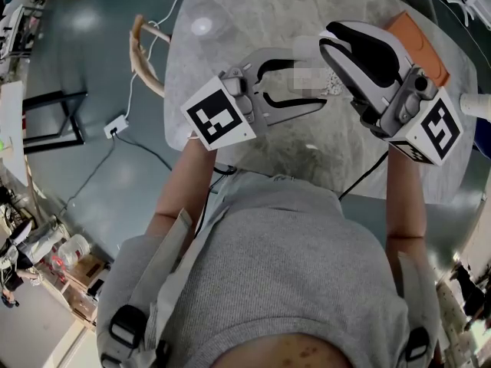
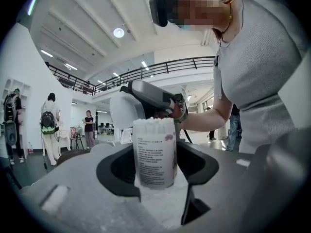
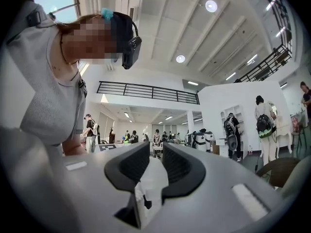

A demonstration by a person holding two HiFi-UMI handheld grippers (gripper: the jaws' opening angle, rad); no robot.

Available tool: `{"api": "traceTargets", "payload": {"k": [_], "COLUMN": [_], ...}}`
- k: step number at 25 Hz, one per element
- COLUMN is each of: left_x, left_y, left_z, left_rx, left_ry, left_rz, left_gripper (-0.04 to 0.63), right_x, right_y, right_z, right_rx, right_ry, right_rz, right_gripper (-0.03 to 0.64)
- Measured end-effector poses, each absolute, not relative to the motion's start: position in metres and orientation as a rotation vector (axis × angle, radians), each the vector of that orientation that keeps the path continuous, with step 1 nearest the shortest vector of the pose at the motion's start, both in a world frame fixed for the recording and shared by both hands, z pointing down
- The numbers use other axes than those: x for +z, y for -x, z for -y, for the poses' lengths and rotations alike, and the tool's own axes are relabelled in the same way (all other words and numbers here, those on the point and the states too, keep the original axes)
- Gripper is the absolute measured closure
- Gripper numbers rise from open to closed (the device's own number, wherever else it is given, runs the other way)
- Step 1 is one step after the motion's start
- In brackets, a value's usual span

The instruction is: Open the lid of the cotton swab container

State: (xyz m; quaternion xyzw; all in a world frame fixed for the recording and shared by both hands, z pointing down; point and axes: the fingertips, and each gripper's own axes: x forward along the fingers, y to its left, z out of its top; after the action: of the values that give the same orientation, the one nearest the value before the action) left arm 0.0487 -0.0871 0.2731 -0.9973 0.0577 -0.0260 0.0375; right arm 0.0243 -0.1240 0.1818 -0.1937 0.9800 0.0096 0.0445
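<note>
My left gripper (image 1: 310,80) (image 2: 155,165) is shut on a clear cotton swab container (image 2: 154,152) (image 1: 331,87), held upright above the marble table (image 1: 253,21). Its top stands open, with the white swab tips showing. In the left gripper view, the round white lid (image 2: 121,111) is off the container, just behind it at the tip of my right gripper (image 1: 322,43) (image 3: 155,160). In the right gripper view, the narrow gap between the black pads (image 3: 177,166) is filled by that whitish lid, seen edge-on.
An orange object (image 1: 418,37) lies on the table behind my right gripper. A wooden chair (image 1: 142,48) stands at the table's left edge, and a power strip (image 1: 115,126) with cables lies on the floor. Several people stand far off in the hall.
</note>
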Motion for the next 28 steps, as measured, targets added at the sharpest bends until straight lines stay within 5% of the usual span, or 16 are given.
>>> {"api": "traceTargets", "payload": {"k": [28], "left_x": [0.259], "left_y": [-0.053], "left_z": [0.076], "left_rx": [0.017], "left_ry": [3.022], "left_rz": [-0.12], "left_gripper": [0.379], "right_x": [0.185], "right_y": [-0.03], "right_z": [0.139], "right_rx": [0.048], "right_ry": [0.72], "right_rz": [-3.034], "right_gripper": [0.583]}}
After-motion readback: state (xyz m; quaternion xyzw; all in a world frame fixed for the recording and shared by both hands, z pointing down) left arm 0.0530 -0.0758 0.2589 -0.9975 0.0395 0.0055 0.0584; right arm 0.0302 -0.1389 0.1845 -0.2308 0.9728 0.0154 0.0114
